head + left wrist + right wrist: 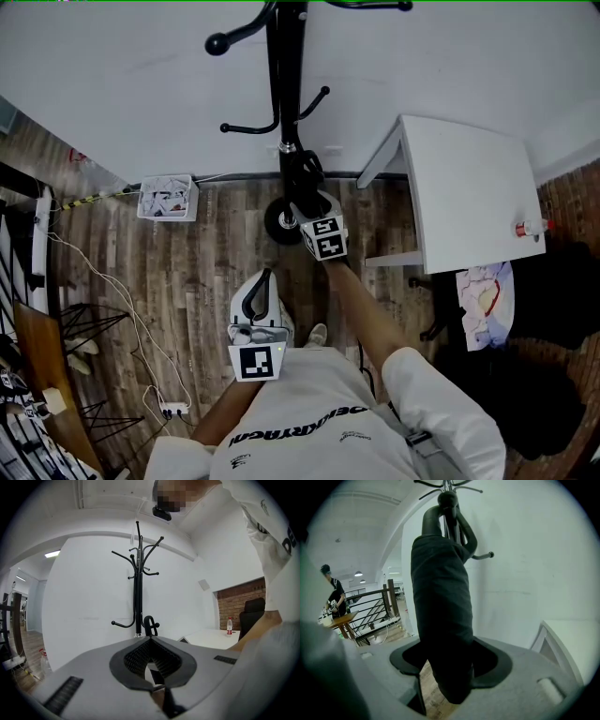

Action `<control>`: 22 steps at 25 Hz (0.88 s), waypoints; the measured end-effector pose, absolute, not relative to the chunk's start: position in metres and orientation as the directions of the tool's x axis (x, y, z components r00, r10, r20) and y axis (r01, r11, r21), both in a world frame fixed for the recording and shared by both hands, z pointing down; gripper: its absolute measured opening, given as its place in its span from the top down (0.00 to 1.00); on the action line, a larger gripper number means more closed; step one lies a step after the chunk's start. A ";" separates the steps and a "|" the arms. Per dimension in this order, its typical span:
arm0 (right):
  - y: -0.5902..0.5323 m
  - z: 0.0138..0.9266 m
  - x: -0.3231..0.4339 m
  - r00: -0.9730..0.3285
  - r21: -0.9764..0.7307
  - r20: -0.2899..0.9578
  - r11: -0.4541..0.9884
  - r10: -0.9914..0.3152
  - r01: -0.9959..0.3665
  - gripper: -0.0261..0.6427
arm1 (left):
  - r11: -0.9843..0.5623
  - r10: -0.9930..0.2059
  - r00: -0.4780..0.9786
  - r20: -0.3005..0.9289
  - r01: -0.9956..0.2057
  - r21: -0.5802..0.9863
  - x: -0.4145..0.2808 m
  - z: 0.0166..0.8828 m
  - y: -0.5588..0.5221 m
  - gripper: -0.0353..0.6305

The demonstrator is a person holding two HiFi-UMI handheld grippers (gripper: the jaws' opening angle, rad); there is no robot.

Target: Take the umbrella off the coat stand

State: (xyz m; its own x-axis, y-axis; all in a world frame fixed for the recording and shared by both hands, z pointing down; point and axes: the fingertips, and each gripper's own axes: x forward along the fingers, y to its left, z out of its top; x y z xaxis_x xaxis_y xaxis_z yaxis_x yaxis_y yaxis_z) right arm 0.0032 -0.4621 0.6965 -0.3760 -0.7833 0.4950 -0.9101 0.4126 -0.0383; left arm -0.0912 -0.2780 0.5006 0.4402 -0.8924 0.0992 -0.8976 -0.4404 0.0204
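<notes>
Clamping the umbrella lets your right gripper unhook it from the coat stand at twelve o'clock; left gripper closed, empty.

Folded black umbrella, upright, curved handle uppermost, close against the pole of the black coat stand.

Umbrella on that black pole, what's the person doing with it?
A person is taking a folded black umbrella off a coat stand. The right gripper is clamped around the umbrella's middle. The umbrella's curved handle is hooked on the stand, so it is not off yet. The left gripper is shut and empty, held back near the person's body.
</notes>
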 end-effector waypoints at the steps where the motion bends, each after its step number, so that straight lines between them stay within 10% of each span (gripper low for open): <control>1: -0.459 0.694 0.004 -0.373 -0.039 0.495 0.409 -0.785 -0.912 0.56 | -0.441 -0.893 0.440 0.095 -0.897 0.018 -0.091 0.499 -0.276 0.95; 22: -0.402 0.618 0.008 -0.392 -0.075 0.438 0.402 -0.809 -0.913 0.57 | -0.411 -0.912 0.411 0.000 -0.912 0.006 -0.089 0.457 -0.250 0.95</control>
State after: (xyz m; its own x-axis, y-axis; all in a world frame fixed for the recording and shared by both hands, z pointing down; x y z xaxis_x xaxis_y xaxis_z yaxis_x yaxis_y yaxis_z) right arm 0.0082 -0.4016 0.6182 -0.3919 -0.8091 0.4379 -0.9128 0.4015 -0.0750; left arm -0.0891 -0.2502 0.4565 0.4111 -0.9116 -0.0003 -0.9116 -0.4111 0.0058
